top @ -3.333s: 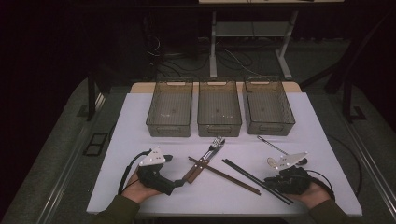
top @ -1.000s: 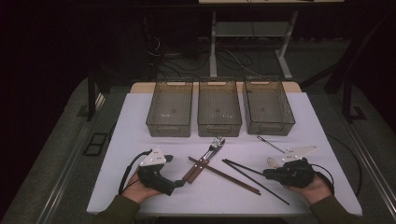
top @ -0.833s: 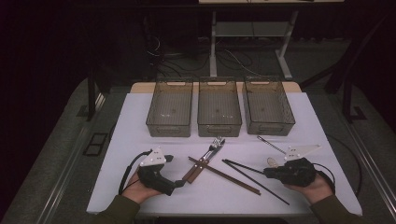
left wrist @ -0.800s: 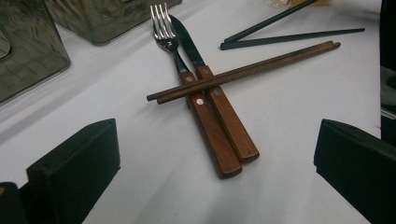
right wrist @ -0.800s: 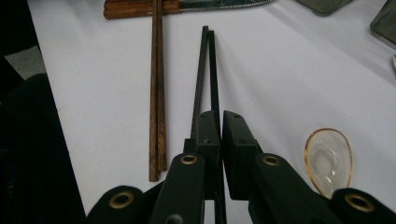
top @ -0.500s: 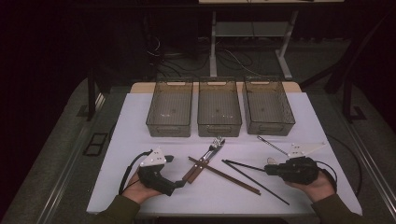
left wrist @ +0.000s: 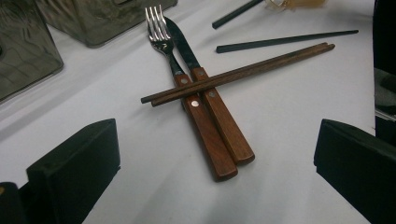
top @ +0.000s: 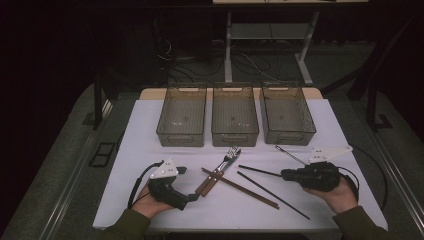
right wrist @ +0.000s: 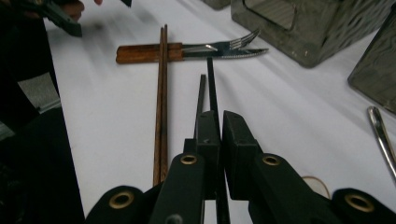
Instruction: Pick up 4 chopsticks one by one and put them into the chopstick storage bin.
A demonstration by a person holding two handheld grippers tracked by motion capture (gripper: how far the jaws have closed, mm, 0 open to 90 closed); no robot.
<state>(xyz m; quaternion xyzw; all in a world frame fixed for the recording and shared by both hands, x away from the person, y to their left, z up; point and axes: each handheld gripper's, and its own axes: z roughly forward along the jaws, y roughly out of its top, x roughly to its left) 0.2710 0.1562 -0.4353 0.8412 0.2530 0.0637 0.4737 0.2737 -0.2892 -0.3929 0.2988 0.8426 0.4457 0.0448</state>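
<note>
White table sheet under dim light. Right gripper now lifted from table edge — jaws clamped on thin black chopstick, its twin left lying. Left gripper agape before wood-handled fork.

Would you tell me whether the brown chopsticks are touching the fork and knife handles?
Touching. The left gripper view shows the brown chopsticks lying straight across the wooden fork and knife handles, resting on them.
</note>
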